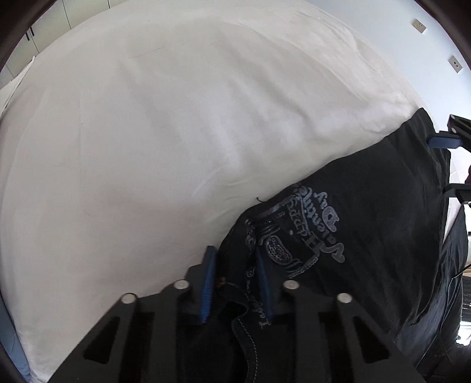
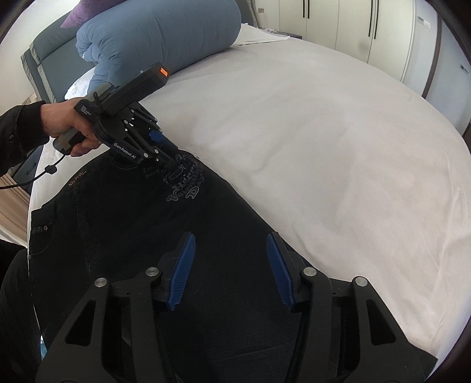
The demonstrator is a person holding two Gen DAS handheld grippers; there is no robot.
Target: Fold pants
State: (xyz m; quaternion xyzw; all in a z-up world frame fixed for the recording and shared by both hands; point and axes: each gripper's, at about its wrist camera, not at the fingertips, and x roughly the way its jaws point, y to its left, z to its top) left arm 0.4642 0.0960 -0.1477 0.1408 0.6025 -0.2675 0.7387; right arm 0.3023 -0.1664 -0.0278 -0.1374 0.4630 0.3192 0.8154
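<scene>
Black pants (image 2: 141, 224) with a pale printed logo (image 2: 185, 179) lie on a white bed sheet (image 2: 323, 147). My left gripper (image 1: 235, 256) has its blue pads closed onto the pants' edge by the logo (image 1: 297, 235); it also shows in the right wrist view (image 2: 173, 157), held by a hand. My right gripper (image 2: 231, 238) is open, its blue pads spread apart above the dark fabric, holding nothing. It shows at the right edge of the left wrist view (image 1: 453, 165).
The bed sheet (image 1: 176, 132) spreads wide to the left and ahead. A rolled blue duvet (image 2: 153, 32) and purple pillow (image 2: 79, 13) lie at the bed's head. White wardrobes (image 2: 353, 20) stand behind. A cable (image 2: 35, 176) hangs from the left hand.
</scene>
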